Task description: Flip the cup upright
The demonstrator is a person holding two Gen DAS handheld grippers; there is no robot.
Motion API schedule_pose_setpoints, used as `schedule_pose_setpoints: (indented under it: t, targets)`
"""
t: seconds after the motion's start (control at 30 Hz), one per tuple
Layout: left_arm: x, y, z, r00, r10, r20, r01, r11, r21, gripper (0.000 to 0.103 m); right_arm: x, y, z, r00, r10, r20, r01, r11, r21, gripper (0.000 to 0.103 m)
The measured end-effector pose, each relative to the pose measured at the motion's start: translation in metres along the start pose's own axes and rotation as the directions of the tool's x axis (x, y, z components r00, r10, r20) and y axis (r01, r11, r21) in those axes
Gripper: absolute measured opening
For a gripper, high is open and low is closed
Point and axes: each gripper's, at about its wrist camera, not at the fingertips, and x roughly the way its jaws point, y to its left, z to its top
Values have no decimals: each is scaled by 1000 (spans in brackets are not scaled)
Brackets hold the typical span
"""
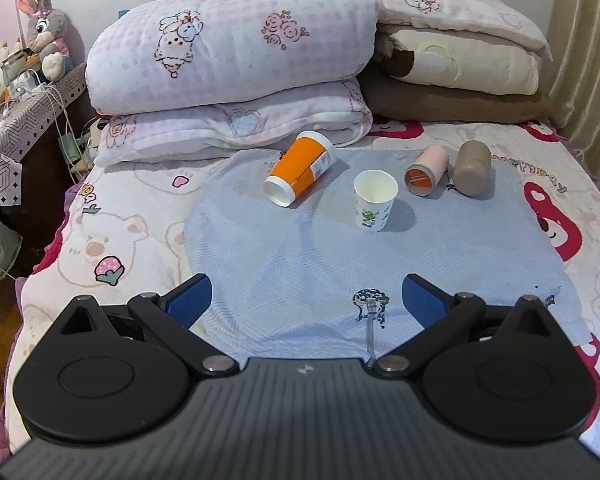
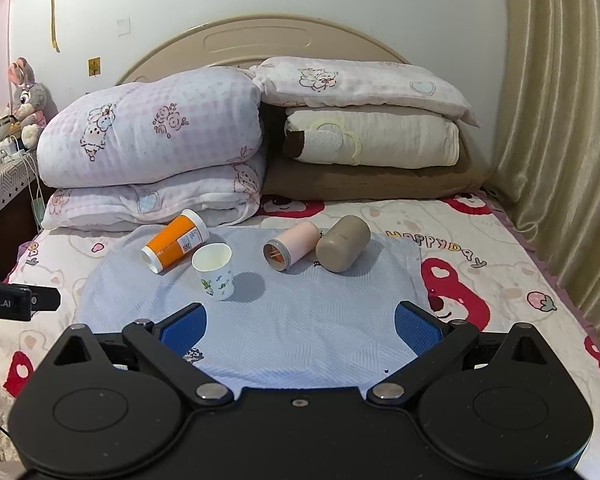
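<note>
Cups sit on a pale blue woven cloth (image 1: 300, 264) spread over a bed sheet with bears and strawberries (image 1: 112, 236). Four can be counted. One small white paper cup with green pictures (image 1: 374, 200) stands upright with its open mouth up. Three lie on their sides: a tall orange plastic cup with white ends (image 1: 300, 168), a round pink cup with an orange inside (image 1: 427, 168), and a smooth grey-brown cup (image 1: 472, 168). The orange one lies just beside the paper cup, to its left and a little behind. The pink and grey-brown ones lie side by side at the right, near each other.

Behind them, soft pink checked quilts (image 1: 228, 64) are stacked at the left and cream and brown pillows (image 1: 460, 64) at the right. A grey plush rabbit (image 1: 44, 32) sits on a side table (image 1: 4, 128) at the far left.

The left gripper (image 1: 306, 300) has its blue ribbed fingers spread wide and holds nothing. It hangs over the near part of the cloth, well apart from the cups. The right gripper (image 2: 300, 324) is spread wide too, and holds nothing. Nothing lies between either gripper and the cups.
</note>
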Motion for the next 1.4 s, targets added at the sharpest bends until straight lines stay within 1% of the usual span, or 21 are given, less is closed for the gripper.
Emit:
schedule_pose_setpoints:
  t: [0.1,0.33,0.47,0.6,0.87,1.4]
  targets:
    - [2,0,0,1000,6,-6,-6,1000,5,103,1,0,1,1000,-4,-3,4,1000,-3,102]
    - [1,4,-3,1000,-26,-16,25,1000,-11,103,0,1,1,1000,-6,-3,6,1000,-3,102]
    - [3,4,-4,1000,-16,-21,16,1000,-9,103,0,-1,3,1000,1,-1,-1,1000,19,102]
    - [5,5,-6,1000,-3,-31,3,1000,-4,103,1,1,4,1000,-6,0,6,1000,10,102]
    - [10,7,-5,999,-9,-43,8,1000,-20,103,1,3,5,1000,-9,9,9,1000,19,102]
    - [10,6,-5,999,-1,-53,1,1000,3,103,1,6,7,1000,-11,3,10,1000,9,102]
